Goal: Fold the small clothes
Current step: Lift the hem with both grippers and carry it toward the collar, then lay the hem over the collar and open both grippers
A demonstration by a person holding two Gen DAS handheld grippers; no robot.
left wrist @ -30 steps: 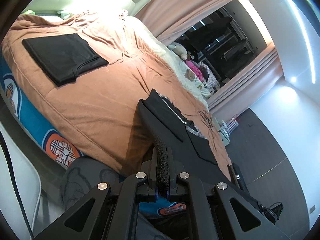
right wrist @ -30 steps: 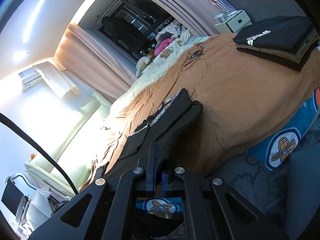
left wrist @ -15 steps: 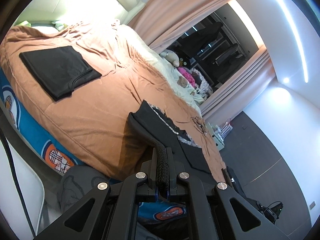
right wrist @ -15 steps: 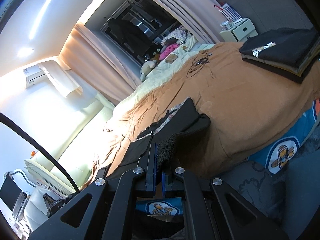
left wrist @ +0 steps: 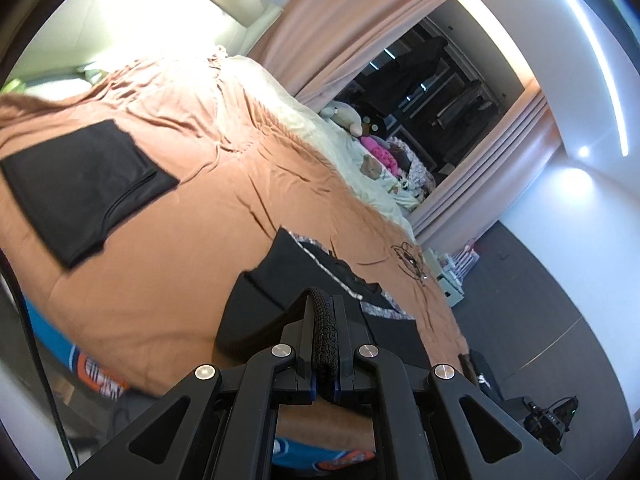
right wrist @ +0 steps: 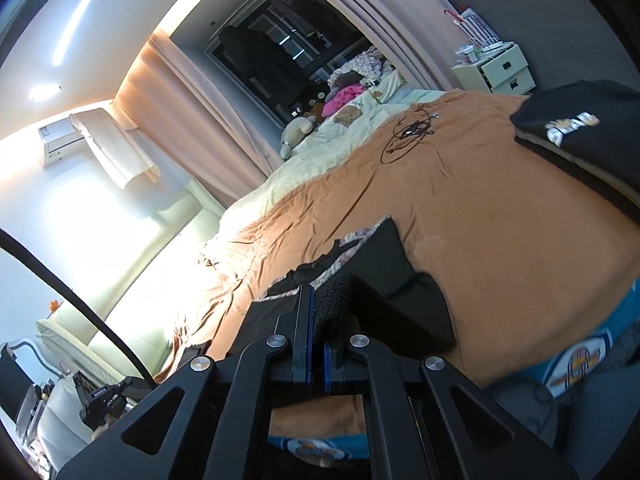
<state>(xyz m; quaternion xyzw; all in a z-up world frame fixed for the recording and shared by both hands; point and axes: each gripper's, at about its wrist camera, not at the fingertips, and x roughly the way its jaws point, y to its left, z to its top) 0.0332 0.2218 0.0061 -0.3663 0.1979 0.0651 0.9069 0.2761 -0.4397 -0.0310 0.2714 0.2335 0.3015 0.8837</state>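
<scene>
A small black garment (left wrist: 280, 280) with pale patterned trim lies partly on the brown bedspread (left wrist: 180, 232) near the bed's front edge. My left gripper (left wrist: 324, 312) is shut on its textured black hem, lifted off the bed. My right gripper (right wrist: 320, 308) is shut on the other end of the same hem, and the black garment (right wrist: 384, 256) stretches between the two. The near half curls up over the flat far half. The fingertips are buried in cloth.
A folded black garment (left wrist: 80, 184) lies flat on the bed at the left. A stack of folded dark clothes (right wrist: 580, 132) sits at the bed's right. A coiled black cable (right wrist: 408, 132), soft toys (right wrist: 296, 132) and a white nightstand (right wrist: 500, 68) lie beyond.
Both grippers have risen and moved over the bed with the hem still pinched. The garment's near edge has lifted and come closer to its far part.
</scene>
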